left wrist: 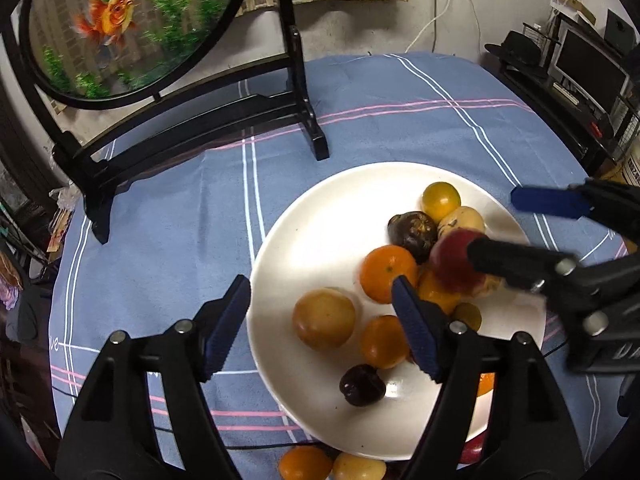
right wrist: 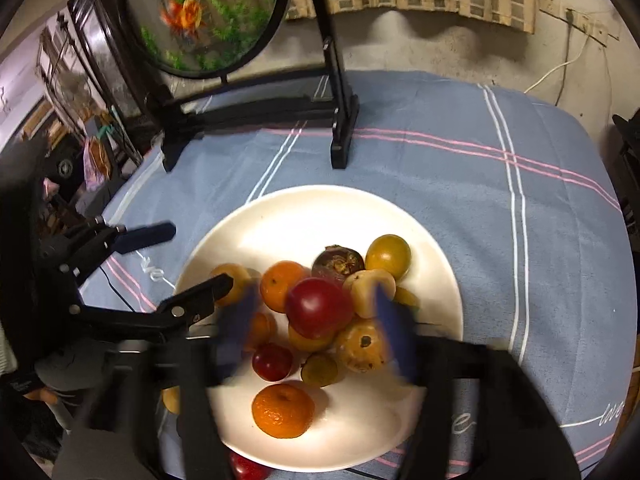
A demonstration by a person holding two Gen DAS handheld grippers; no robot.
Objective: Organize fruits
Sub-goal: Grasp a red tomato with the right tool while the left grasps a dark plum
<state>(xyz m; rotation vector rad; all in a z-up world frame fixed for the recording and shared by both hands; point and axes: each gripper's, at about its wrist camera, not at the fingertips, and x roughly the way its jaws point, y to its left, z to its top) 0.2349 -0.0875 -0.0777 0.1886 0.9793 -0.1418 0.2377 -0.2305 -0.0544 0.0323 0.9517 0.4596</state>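
A white plate (left wrist: 320, 220) (right wrist: 304, 216) on the blue tablecloth holds several fruits: oranges (left wrist: 388, 274) (right wrist: 282, 410), yellow ones (left wrist: 440, 200), a brown-purple one (right wrist: 338, 262) and a dark one (left wrist: 362, 384). My left gripper (left wrist: 322, 328) (right wrist: 176, 264) is open over the plate's left side; a tan fruit (left wrist: 324, 314) lies on the plate between its fingers, untouched. My right gripper (right wrist: 318, 330) (left wrist: 520, 232) is open, its blurred fingers standing either side of a red fruit (right wrist: 318, 306) (left wrist: 456, 260) that rests on top of the pile.
An orange (left wrist: 304, 462), a yellow fruit (left wrist: 358, 466) and a red one (right wrist: 248, 468) lie on the cloth by the plate's near rim. A round goldfish picture (left wrist: 132, 28) on a black stand (left wrist: 316, 136) fills the far left. Shelves with a monitor (left wrist: 588, 68) stand at right.
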